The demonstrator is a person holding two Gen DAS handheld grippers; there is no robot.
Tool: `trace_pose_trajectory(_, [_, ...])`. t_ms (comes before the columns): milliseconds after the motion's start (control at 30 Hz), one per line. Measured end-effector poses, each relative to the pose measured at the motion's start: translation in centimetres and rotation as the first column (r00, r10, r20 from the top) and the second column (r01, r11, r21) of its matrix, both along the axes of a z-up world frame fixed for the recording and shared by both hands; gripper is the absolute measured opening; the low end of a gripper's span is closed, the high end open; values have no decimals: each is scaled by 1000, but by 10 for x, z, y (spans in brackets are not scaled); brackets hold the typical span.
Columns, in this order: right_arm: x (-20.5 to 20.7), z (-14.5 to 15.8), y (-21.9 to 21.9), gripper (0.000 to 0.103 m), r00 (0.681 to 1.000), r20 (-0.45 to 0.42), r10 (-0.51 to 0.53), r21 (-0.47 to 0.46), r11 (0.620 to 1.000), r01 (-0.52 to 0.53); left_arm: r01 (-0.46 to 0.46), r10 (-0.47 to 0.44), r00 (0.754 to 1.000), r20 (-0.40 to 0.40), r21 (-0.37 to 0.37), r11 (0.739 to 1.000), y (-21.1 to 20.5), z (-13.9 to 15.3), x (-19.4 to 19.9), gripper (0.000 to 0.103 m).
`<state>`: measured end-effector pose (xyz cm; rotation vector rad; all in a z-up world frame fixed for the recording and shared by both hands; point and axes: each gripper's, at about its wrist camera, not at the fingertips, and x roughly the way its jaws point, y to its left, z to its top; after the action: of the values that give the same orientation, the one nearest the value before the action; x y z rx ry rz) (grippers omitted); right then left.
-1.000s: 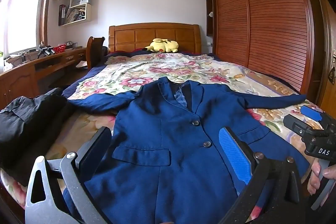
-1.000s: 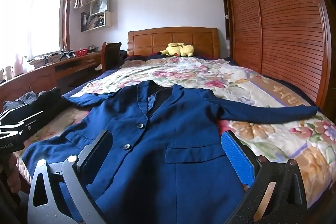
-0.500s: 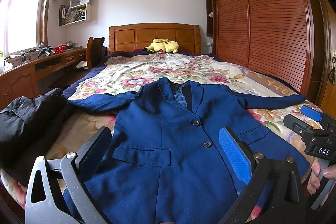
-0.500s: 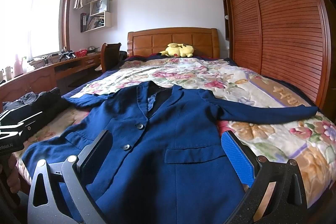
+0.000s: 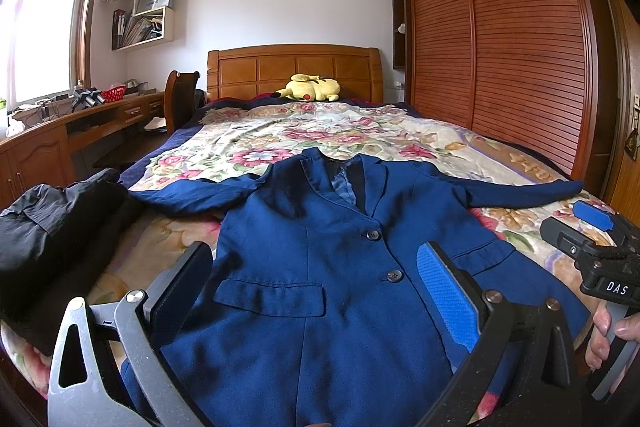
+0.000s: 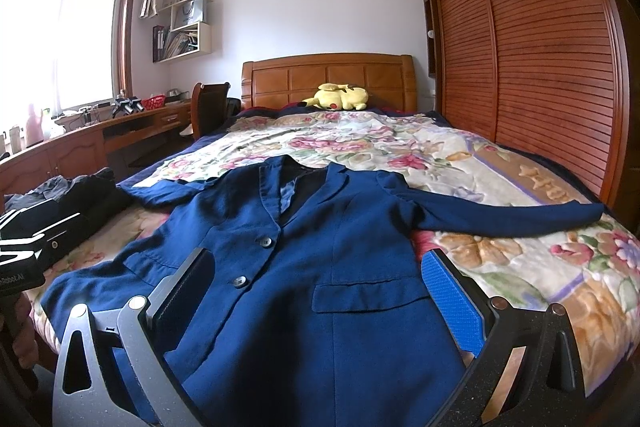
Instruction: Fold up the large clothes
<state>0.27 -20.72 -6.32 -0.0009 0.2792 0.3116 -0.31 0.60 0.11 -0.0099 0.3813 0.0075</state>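
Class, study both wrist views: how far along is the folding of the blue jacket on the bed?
Done: the blue jacket lies spread flat, face up and buttoned, on the floral bedspread, with both sleeves stretched out sideways. In hand: nothing; the left gripper and right gripper are open above the hem, gripping no cloth. Left: every fold, starting probably with the sleeves. The dark clothing beside it lies in a heap.

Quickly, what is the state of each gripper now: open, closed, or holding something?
Left gripper: open, holding nothing, above the blue jacket.
Right gripper: open, holding nothing, above the same jacket.
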Motion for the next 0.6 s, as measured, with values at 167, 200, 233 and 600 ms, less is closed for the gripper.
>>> trace_pose_trajectory(167, [-1,0,0,103,1000,0,-1,-1,1000,1,0,0,1000,-1,-1,1000,0,0,0,102])
trace_pose_trajectory(200, [-1,-1,0,103,1000,0,0,-1,1000,0,0,0,1000,0,-1,1000,0,0,0,102])
trace_pose_trajectory(233, [0,0,0,103,1000,0,-1,-2,1000,1,-1,1,1000,1,0,1000,0,0,0,102])
trace_pose_trajectory(600, [-1,0,1,103,1000,1,-1,-1,1000,1,-2,2,1000,2,0,1000,2,-1,2,102])
